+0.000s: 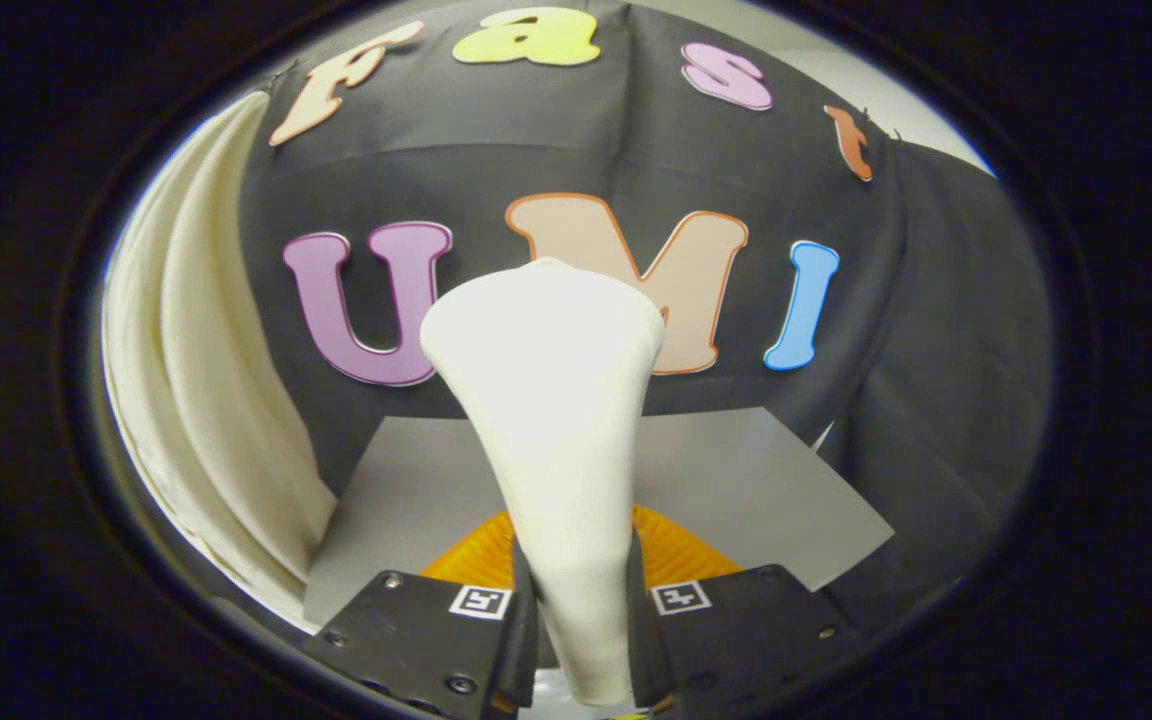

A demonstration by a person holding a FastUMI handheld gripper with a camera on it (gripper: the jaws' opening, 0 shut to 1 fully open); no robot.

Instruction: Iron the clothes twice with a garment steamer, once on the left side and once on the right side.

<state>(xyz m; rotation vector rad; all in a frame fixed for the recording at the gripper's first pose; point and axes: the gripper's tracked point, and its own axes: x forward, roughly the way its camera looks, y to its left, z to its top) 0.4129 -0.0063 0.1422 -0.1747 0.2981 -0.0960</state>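
Gripper (581,610): we see both fingers clenched on the steamer's narrow handle.
Steamer (556,420): long axis runs straight ahead from the fingers, widening to its head.
Orange garment (676,555): just beneath the steamer, on the grey board (756,480).
Curtain (206,400): left, beyond the board's edge.

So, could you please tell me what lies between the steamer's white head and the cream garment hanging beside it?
In the gripper view, only the booth's black cloth wall shows between the steamer, which the claw grips, and the cream garment.
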